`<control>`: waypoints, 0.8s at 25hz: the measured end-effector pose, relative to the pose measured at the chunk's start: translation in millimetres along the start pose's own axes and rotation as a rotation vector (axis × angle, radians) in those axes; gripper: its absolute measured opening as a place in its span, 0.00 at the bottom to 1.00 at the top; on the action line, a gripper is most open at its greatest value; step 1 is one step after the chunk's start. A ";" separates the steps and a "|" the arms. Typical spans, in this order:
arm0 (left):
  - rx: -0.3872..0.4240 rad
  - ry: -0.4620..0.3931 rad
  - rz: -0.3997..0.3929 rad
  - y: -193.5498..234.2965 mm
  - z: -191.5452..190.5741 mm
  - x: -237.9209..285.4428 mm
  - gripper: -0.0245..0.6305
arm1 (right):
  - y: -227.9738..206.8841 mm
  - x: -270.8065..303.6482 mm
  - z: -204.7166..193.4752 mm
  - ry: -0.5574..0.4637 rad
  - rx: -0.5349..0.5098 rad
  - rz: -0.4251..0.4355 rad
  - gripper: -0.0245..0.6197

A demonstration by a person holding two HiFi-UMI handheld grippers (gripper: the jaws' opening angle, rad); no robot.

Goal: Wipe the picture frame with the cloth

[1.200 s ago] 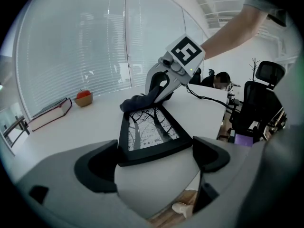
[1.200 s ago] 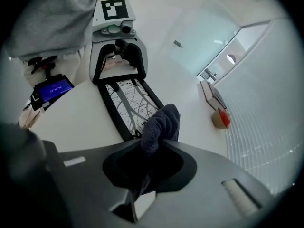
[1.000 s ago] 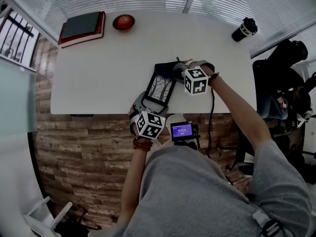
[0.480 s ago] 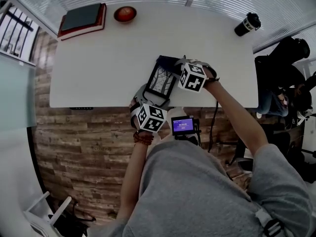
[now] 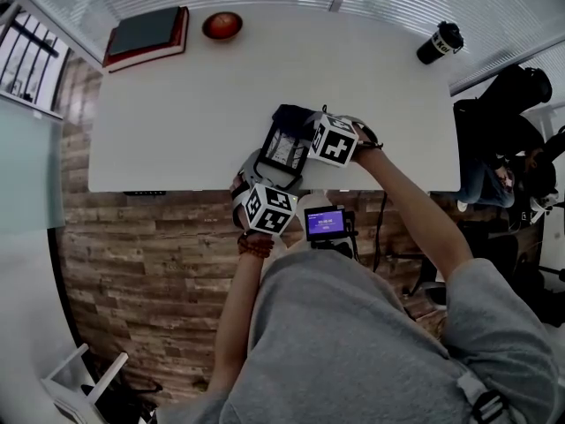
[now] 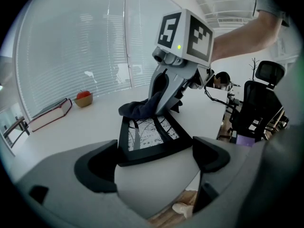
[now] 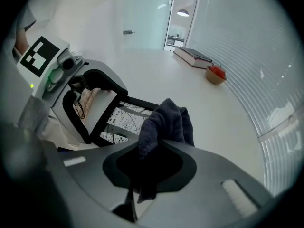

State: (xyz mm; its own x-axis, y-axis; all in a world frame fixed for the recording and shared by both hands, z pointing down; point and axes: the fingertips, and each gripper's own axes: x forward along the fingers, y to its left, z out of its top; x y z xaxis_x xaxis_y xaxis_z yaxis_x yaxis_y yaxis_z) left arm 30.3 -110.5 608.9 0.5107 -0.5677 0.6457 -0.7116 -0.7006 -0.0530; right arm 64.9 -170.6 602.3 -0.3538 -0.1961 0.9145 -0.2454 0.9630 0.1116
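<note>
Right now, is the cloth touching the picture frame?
Touching. In the left gripper view the cloth, pinched by the right gripper, lies pressed onto the far edge of the picture frame, with no gap between them.

No text can be read: the white print on the tumbler (image 5: 439, 42) and the figures on the screen (image 5: 325, 223) are too small.
</note>
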 end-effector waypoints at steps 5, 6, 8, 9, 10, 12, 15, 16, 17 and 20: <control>0.002 -0.004 0.002 0.4 -0.3 -0.7 0.80 | 8.2 -0.9 4.6 -0.039 0.021 -0.018 0.13; 0.003 -0.004 0.001 0.7 -0.6 -0.8 0.80 | 9.6 -0.7 5.4 -0.044 0.029 -0.018 0.13; 0.003 -0.005 0.002 1.2 -0.7 -0.5 0.80 | 11.4 -0.3 6.2 -0.046 0.032 -0.013 0.13; 0.003 -0.005 0.002 1.3 -0.6 -0.4 0.80 | 12.3 -0.2 6.5 -0.046 0.032 -0.008 0.13; 0.004 -0.005 0.003 1.2 -0.6 -0.2 0.80 | 13.8 -0.3 7.1 -0.048 0.034 0.000 0.13; 0.004 -0.007 0.004 0.6 0.0 0.0 0.80 | 18.4 -1.1 8.7 -0.053 0.040 0.021 0.13; 0.007 -0.011 0.007 -0.2 0.8 -0.2 0.80 | 24.5 -2.3 10.7 -0.059 0.037 0.028 0.13; 0.008 -0.011 0.006 -0.5 1.1 -0.4 0.80 | 26.6 -2.7 11.6 -0.064 0.038 0.031 0.13; 0.008 -0.011 0.006 -0.6 1.2 -0.6 0.80 | 29.2 -3.0 12.9 -0.071 0.042 0.037 0.13; 0.007 -0.010 0.005 0.7 0.6 -1.1 0.80 | 38.0 -2.3 18.2 -0.081 0.047 0.051 0.13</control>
State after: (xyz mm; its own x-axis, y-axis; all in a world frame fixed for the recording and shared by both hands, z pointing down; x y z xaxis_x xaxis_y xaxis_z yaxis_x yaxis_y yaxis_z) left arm 29.5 -110.6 607.7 0.5118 -0.5754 0.6379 -0.7109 -0.7006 -0.0616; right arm 39.9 -136.9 597.3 -0.4386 -0.1633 0.8837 -0.2669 0.9626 0.0454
